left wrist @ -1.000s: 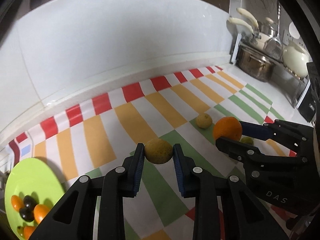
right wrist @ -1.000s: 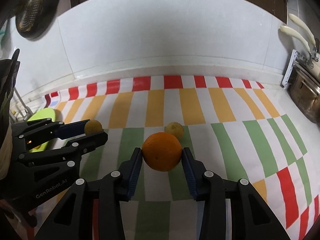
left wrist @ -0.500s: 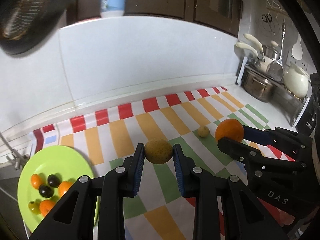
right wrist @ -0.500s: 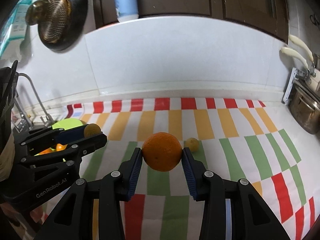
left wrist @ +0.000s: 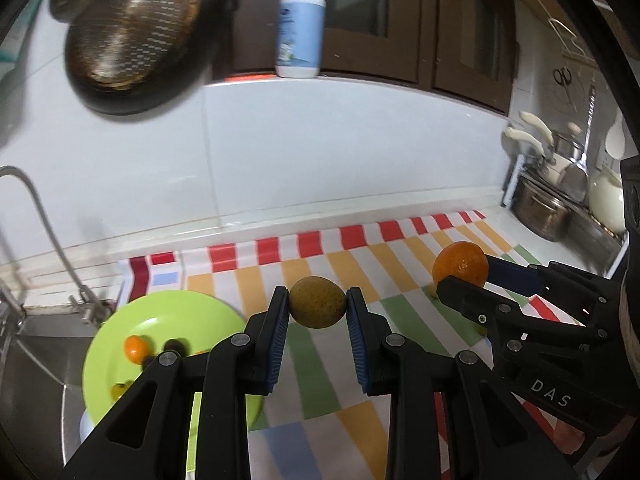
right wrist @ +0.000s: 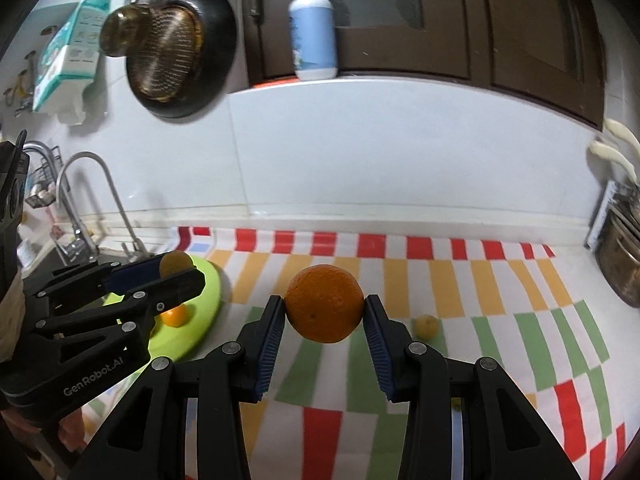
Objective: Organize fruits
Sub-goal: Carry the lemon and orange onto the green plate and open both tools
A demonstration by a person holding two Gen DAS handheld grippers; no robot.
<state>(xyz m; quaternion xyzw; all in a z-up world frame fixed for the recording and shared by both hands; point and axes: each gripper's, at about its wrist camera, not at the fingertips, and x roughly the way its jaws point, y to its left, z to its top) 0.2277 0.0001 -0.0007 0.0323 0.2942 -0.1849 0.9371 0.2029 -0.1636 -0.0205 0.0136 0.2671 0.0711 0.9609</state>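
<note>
Clearly both claws are loaded: the left gripper (left wrist: 318, 307) pinches a speckled yellow-green fruit (left wrist: 317, 301) between its blue pads, and the right gripper (right wrist: 324, 307) clamps an orange (right wrist: 324, 303), both fruits held clear above the striped cloth (right wrist: 500, 280). The green plate (left wrist: 168, 312) (already holding small fruits) lies down and to the left of both, and the left gripper is judged the nearer. One small yellow fruit (right wrist: 424, 326) sits on the cloth.

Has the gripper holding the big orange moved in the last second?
Yes. The right gripper, clamping the orange, has risen and drawn back: the small yellow fruit on the cloth now sits lower right.
</note>
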